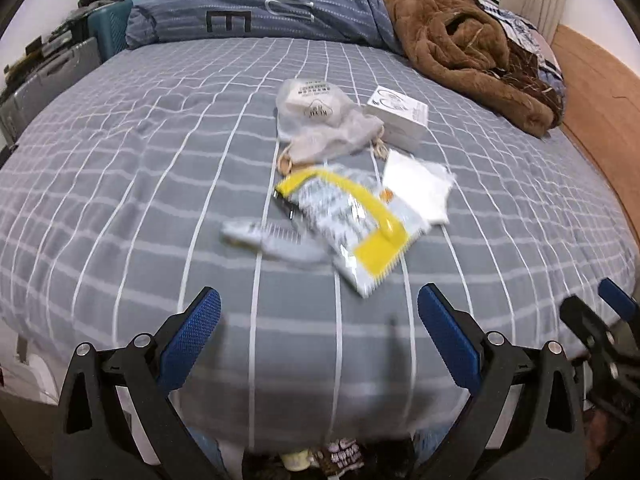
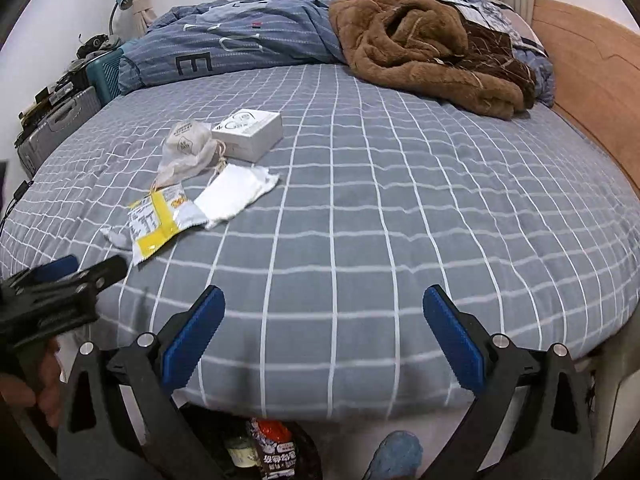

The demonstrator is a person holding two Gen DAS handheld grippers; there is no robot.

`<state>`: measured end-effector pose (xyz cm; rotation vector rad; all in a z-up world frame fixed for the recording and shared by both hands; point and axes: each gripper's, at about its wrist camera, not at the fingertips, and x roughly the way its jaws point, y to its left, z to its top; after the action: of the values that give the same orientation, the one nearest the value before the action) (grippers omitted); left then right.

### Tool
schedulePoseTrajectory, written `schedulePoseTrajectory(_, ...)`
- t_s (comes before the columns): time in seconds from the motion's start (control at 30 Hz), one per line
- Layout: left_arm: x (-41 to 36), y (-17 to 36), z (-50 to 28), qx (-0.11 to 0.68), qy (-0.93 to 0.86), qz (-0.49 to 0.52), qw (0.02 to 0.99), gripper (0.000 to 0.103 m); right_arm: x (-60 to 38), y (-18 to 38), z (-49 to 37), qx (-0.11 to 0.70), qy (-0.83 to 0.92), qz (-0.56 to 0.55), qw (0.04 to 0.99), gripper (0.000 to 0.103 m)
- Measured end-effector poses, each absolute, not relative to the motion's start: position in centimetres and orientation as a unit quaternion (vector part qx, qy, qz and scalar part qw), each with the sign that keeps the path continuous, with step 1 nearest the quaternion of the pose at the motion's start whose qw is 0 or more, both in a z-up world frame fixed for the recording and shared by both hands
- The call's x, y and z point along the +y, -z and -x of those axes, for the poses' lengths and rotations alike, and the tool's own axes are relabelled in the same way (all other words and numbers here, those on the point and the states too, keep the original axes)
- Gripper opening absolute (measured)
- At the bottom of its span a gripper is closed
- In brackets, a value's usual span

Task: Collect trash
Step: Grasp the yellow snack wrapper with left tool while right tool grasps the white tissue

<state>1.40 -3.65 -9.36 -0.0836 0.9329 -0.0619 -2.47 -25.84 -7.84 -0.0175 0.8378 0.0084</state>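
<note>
On the bed's checked sheet (image 1: 160, 208), the trash sits in one cluster: yellow snack wrapper (image 1: 352, 220), white tissue (image 1: 420, 192), small clear wrapper (image 1: 256, 236), w/ a cloth pouch (image 1: 320, 124) and white box (image 1: 400, 114) behind. Approach step, nothing picked yet. My left gripper (image 1: 319, 340) is spread wide, empty, near the wrapper; right gripper (image 2: 324, 336) also spread, empty, well off to the side. Next, I reckon: left goes fwd, pinches the wrapper's near edge. Right view alone shows packets below the bed edge, likely the bin (image 2: 276, 452); left view shows the wrapper blurred but closer.
</note>
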Motion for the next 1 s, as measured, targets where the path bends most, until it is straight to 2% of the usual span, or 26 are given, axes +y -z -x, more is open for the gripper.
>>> schedulePoseTrajectory(0.37,-5.0,10.6,-7.3,0.463,0.048,0.039,0.884,0.095,-25.4,9.0,-2.9,0.413,-0.003,0.039,0.91,0.096)
schedulePoseTrajectory(0.53,-6.2,11.3,-8.6,0.485,0.061,0.035,0.872,0.07,-24.9,9.2,-4.6,0.415,-0.008,0.038,0.909,0.095)
schedulePoseTrajectory(0.6,-6.5,11.9,-8.9,0.495,0.067,0.038,0.865,0.056,-24.6,9.2,-5.0,0.415,-0.011,0.038,0.909,0.095)
schedulePoseTrajectory(0.73,-6.8,12.0,-9.0,0.5,0.075,0.042,0.862,0.017,-24.4,9.1,-5.4,0.413,-0.015,0.037,0.91,0.095)
schedulePoseTrajectory(0.83,-6.4,11.7,-8.9,0.497,0.078,0.053,0.863,0.006,-24.2,9.1,-5.5,0.415,-0.017,0.034,0.909,0.095)
schedulePoseTrajectory(1.0,-5.4,10.1,-8.2,0.478,0.067,0.049,0.874,0.004,-23.2,9.2,-6.1,0.42,-0.026,0.02,0.907,0.095)
